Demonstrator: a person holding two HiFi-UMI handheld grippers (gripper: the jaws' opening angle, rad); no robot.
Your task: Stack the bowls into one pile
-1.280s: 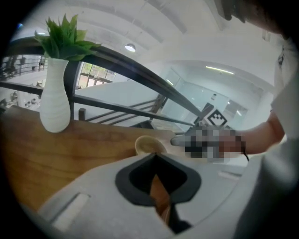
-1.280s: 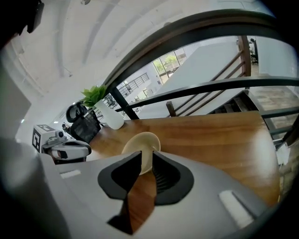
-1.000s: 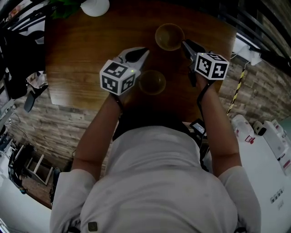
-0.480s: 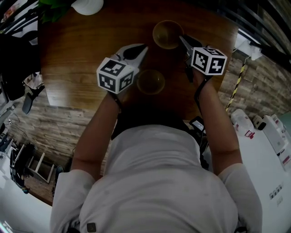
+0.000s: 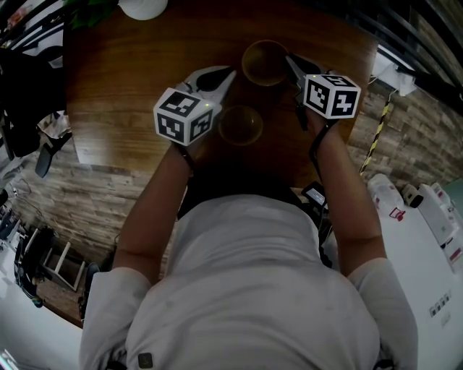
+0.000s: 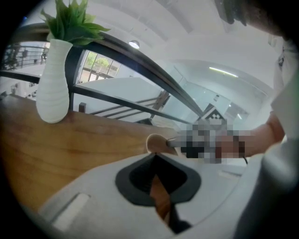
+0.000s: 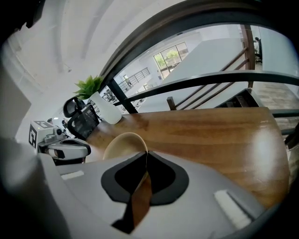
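Note:
Two tan bowls stand on the wooden table point(image 5: 137, 87): a far bowl point(image 5: 264, 63) and a near bowl point(image 5: 240, 124). My right gripper point(image 5: 289, 62) is at the far bowl's right rim. In the right gripper view its jaws point(image 7: 144, 154) are closing and pinch the thin rim of that bowl point(image 7: 122, 144). My left gripper point(image 5: 230, 75) hovers left of the near bowl, a little beyond it. Its jaws are shut with nothing between them point(image 6: 156, 155). The left gripper view shows the far bowl point(image 6: 156, 141) ahead.
A white vase with a green plant point(image 5: 145, 9) stands at the table's far left corner point(image 6: 53, 88). The table's near edge runs just behind both hands. A black office chair point(image 7: 81, 119) and railings lie beyond the table.
The right gripper's jaws have drawn together on the far bowl's right rim. The left gripper and the near bowl have stayed put.

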